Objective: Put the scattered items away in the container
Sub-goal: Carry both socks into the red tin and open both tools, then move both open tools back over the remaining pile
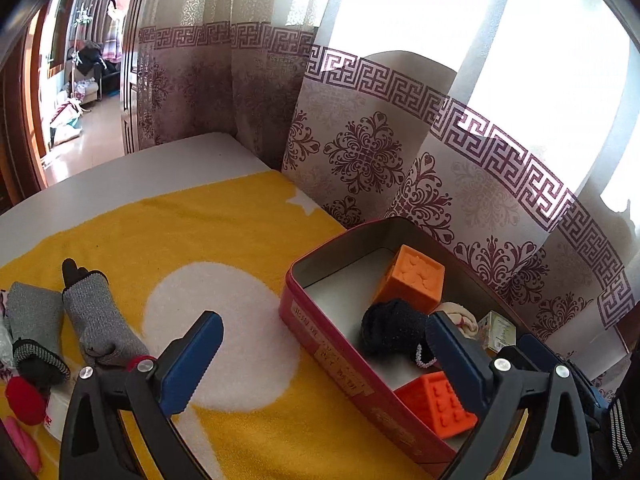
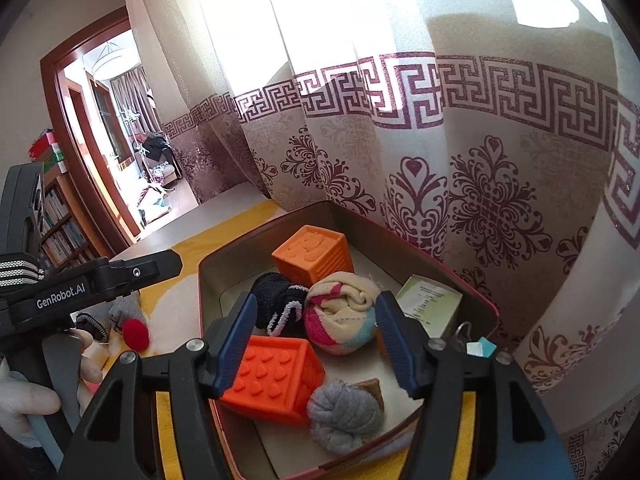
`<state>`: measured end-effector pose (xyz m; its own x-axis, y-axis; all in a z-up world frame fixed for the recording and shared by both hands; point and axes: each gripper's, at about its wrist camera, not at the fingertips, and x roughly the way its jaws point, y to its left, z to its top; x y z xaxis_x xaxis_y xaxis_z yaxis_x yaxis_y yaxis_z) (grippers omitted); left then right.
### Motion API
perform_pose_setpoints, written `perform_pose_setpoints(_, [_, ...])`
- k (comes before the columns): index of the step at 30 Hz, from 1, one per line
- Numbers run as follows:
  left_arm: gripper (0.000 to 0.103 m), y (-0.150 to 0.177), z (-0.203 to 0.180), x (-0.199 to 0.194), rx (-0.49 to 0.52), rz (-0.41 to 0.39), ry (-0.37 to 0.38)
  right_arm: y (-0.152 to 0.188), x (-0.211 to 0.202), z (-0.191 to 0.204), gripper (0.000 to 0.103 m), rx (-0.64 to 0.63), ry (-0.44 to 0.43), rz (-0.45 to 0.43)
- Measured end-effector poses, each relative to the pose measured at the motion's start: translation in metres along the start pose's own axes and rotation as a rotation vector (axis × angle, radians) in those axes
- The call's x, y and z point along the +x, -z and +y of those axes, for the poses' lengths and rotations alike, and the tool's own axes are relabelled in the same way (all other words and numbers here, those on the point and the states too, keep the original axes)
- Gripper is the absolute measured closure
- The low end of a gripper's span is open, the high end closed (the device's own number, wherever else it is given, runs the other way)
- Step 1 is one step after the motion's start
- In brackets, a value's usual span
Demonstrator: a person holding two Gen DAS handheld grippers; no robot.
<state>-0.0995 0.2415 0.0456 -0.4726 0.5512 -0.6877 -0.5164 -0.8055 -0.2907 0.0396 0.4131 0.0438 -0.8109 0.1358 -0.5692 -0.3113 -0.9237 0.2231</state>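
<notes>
Tool in your left hand (image 1: 324, 356) stands spread wide with nothing between its blue pads, one finger (image 1: 192, 364) over the yellow-and-white blanket (image 1: 224, 216) and the other over the red tin (image 1: 320, 344), so it straddles the tin's near wall. That placing reads as a drop finished: the black sock ball (image 1: 394, 326) lies loose on the tin floor just beside the inner finger, free of it. Your right tool (image 2: 316, 340) is parted about halfway and empty too, hanging above the tin's interior with the striped sock ball (image 2: 340, 316) lying between and beyond its fingers, untouched as far as I can see. The tin sits hard against the curtain (image 1: 400, 160), which keeps its far wall backed and leaves only the near side open to you, which is likely why both tools come in from the near side. Already inside are the two orange blocks (image 2: 276, 380), the grey sock ball (image 2: 344, 412) and a pale green box (image 2: 430, 304). Still out on the blanket, well apart from the tin, lie the grey socks (image 1: 96, 316) and a red pompom (image 1: 24, 400). Your left tool is the nearer one to them, so I judge it best placed to fetch them next; soft knit will squash, so grip the bunched middle.
</notes>
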Motion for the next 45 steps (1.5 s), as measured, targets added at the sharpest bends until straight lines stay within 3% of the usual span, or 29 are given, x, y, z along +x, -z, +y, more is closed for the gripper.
perform_pose_setpoints(12, [0.0,0.019,0.052,-0.034,-0.007,0.018,-0.079,0.006,-0.016,0.05,0.029,-0.109,-0.105,-0.008])
perform_pose_setpoints(21, [0.0,0.06,0.119,-0.081,-0.018,0.034,-0.234,0.016,-0.011,0.1,0.025,-0.204,-0.202,0.024])
perform_pose_setpoints(28, [0.0,0.094,0.173,-0.108,-0.112,0.027,-0.341,0.029,0.002,0.133,0.025,-0.253,-0.251,0.066])
perform_pose_setpoints(36, [0.0,0.123,0.221,-0.111,-0.24,0.041,-0.402,0.034,0.012,0.159,0.025,-0.302,-0.272,0.099])
perform_pose_setpoints(45, [0.0,0.133,0.228,-0.093,-0.242,0.083,-0.4,0.051,0.025,0.173,0.025,-0.322,-0.303,0.158])
